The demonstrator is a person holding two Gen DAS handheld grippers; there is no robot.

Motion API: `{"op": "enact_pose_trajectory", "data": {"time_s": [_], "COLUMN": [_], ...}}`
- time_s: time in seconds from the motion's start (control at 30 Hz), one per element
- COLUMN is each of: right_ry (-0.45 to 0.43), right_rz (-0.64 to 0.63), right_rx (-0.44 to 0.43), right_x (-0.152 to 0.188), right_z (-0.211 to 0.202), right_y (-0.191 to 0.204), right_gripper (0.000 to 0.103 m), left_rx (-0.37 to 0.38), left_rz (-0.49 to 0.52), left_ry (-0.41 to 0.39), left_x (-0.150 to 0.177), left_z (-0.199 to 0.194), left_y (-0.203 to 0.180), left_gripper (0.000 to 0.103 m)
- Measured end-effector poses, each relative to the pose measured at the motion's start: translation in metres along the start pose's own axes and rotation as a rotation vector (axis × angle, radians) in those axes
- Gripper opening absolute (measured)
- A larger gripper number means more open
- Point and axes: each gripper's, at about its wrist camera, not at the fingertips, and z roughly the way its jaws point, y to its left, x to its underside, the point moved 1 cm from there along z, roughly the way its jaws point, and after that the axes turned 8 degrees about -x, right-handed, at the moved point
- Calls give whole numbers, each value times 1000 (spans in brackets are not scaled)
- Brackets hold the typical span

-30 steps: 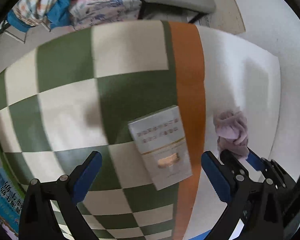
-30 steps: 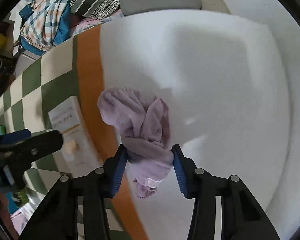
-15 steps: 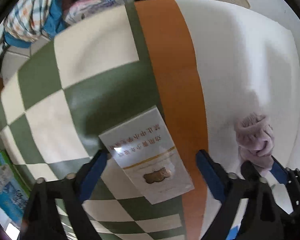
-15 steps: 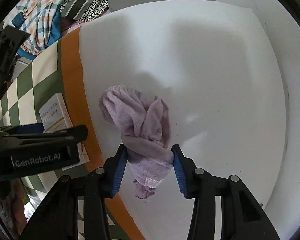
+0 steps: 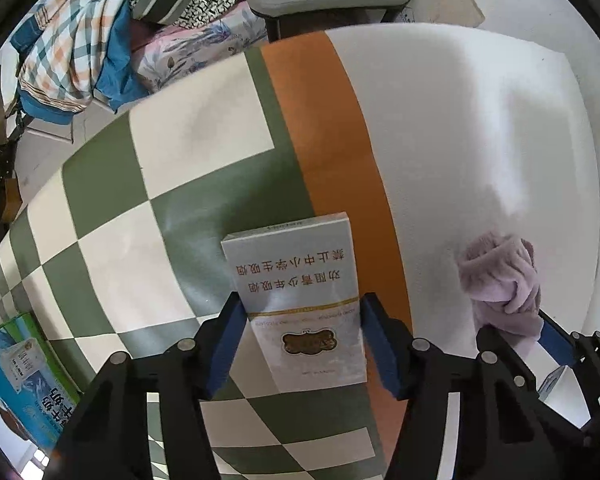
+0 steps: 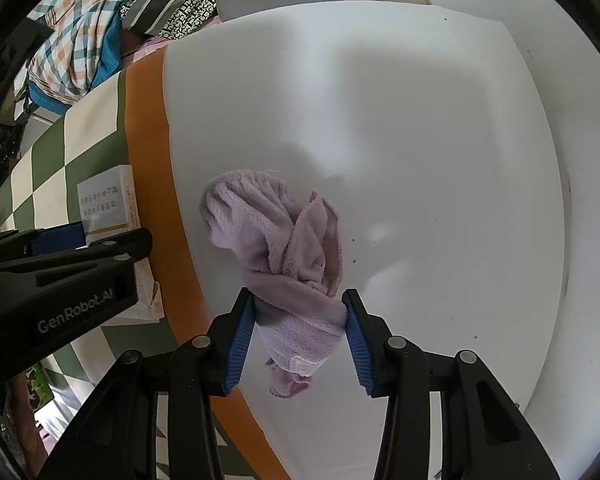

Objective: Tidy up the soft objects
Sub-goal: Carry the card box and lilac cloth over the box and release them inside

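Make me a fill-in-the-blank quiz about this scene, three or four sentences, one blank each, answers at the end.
1. The right tongs are shut on a ____ towel.
2. The white box sits between the ____ tongs, whose jaws are closing.
3. The towel lies on the ____ part of the surface.
4. An ____ stripe separates the green checks from the white area.

Answers: purple; left; white; orange
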Motion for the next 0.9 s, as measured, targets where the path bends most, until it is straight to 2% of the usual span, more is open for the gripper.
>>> {"op": "enact_pose_trajectory", "data": {"time_s": [0.2,0.47,0.63,0.8,0.9], "right_ry": [-18,-70,-106,-144,-160], "right_rz": [2,-22,-59,-119,-159], "right_rx": [-12,-62,-112,-165,-196], "right_x": [2,25,57,95,122], "right_z": [-10,-50,-78,-103,-117], "right_y": [7,27,61,109,144], "right_gripper": [46,45,45,45,45], "left_rx": [21,120,167,214,219], "left_rz": [-6,-45,-58,-71,-99], "left_ry": [-51,-141,-227,-308,-343], "left_x": [16,58,99,153,189], "left_z": [-24,-68,-107,-143,-157], "left_y": [6,39,62,105,145], "left_gripper": [55,55,55,55,55]}}
